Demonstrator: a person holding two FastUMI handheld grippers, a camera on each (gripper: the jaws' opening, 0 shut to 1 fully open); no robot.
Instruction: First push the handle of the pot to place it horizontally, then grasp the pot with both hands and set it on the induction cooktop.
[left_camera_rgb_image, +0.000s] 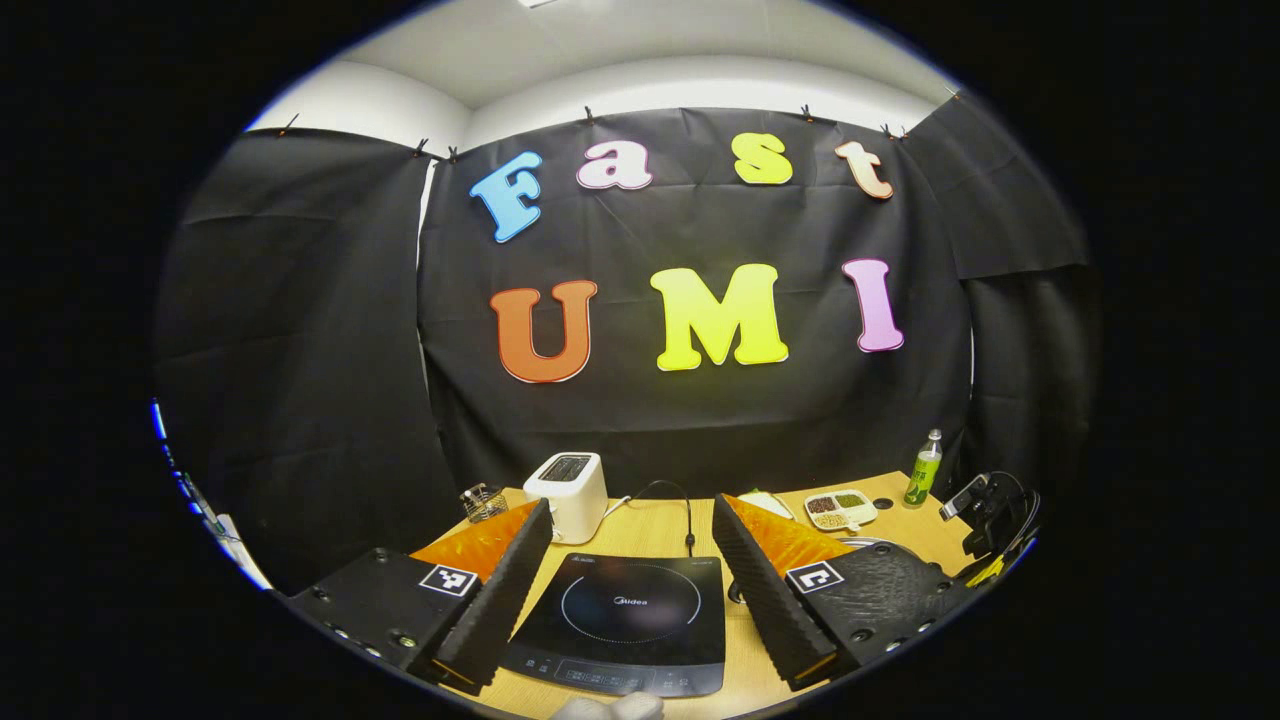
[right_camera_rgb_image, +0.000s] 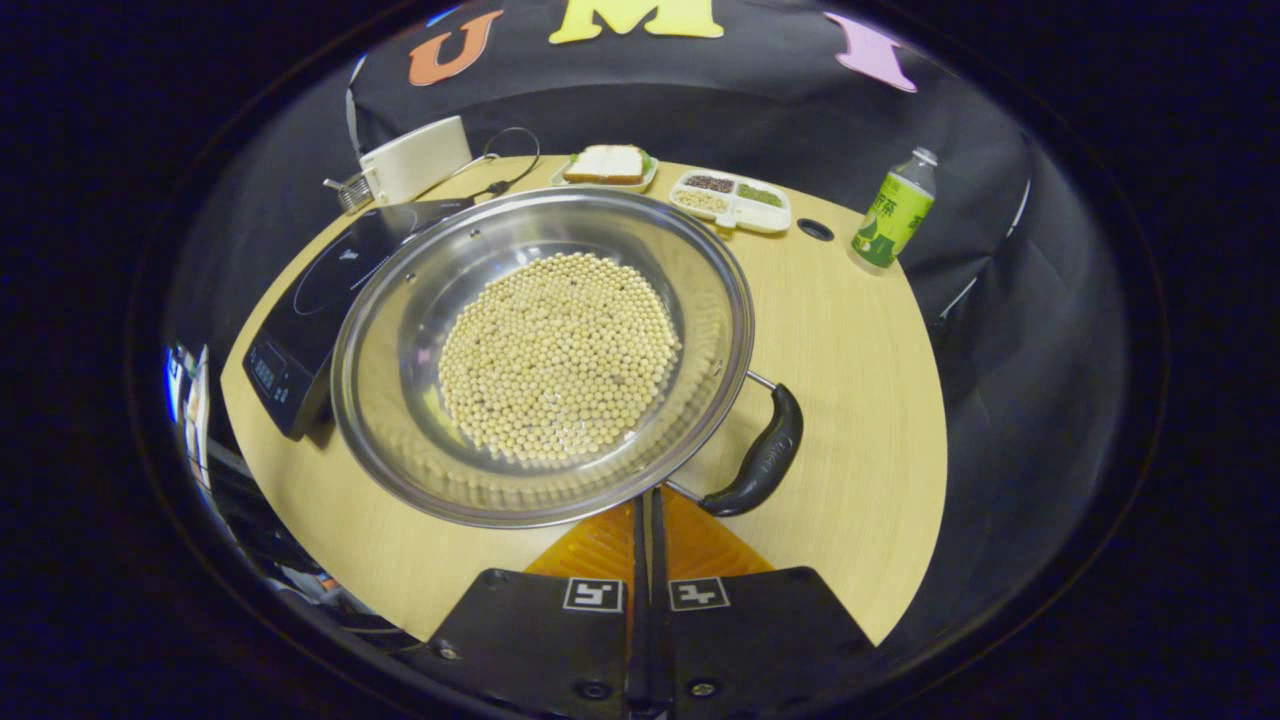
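A wide steel pot (right_camera_rgb_image: 400, 400) holding a layer of pale beans stands on the wooden table (right_camera_rgb_image: 850, 400). Its black handle (right_camera_rgb_image: 762, 458) sticks out at the near right of the rim. My right gripper (right_camera_rgb_image: 645, 497) is shut with nothing between its fingers, and its tips reach the pot's near rim just left of the handle. The black induction cooktop (right_camera_rgb_image: 310, 300) lies flat, left of the pot and touching it or nearly so. In the left gripper view the cooktop (left_camera_rgb_image: 625, 610) lies below my open left gripper (left_camera_rgb_image: 632, 515), between its spread fingers. A sliver of the pot's rim (left_camera_rgb_image: 880, 542) peeks past the right finger.
At the back stand a white toaster (right_camera_rgb_image: 415, 160), a plate with a sandwich (right_camera_rgb_image: 605, 165), a divided dish of grains (right_camera_rgb_image: 730, 198) and a green bottle (right_camera_rgb_image: 892, 215). A round hole (right_camera_rgb_image: 816, 229) sits in the tabletop. A black device with cables (left_camera_rgb_image: 985, 505) is at the table's right edge.
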